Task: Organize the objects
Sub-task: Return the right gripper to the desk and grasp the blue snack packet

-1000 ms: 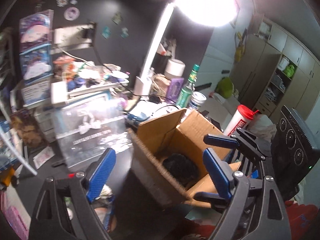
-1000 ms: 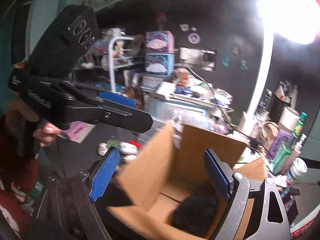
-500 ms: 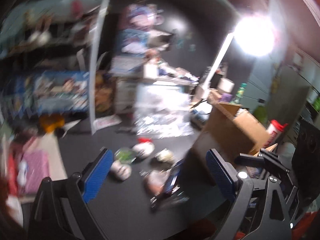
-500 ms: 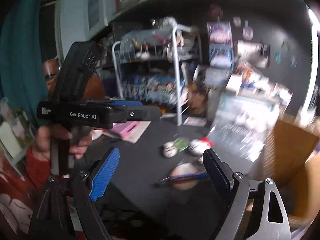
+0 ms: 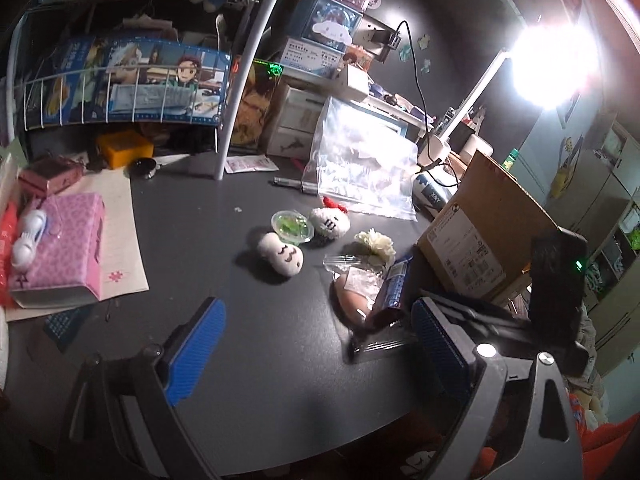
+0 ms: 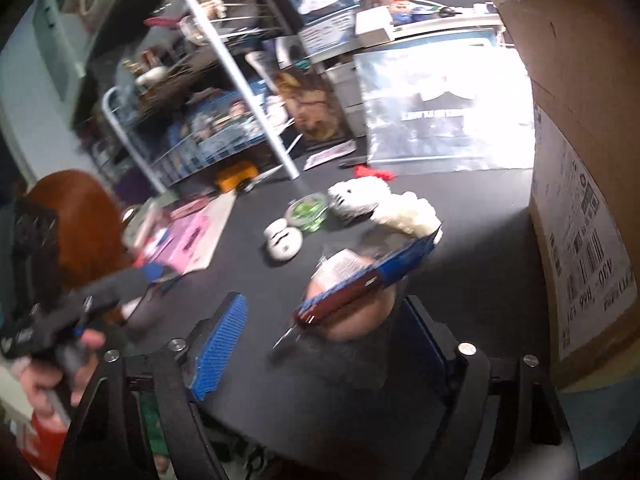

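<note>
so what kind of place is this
Probably a hobbyist's cluttered home desk: a white wire rack of anime-print boxes, a glaring desk lamp, small plush toys and a cardboard box.

white plush toys (image 5: pixel 280 255), green cup (image 5: pixel 291 227), on desk

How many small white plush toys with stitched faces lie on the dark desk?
2. One plush toy lies left of the green cup; the other plush toy, with a red bow, lies right of it. Clutter may hide more.
</note>
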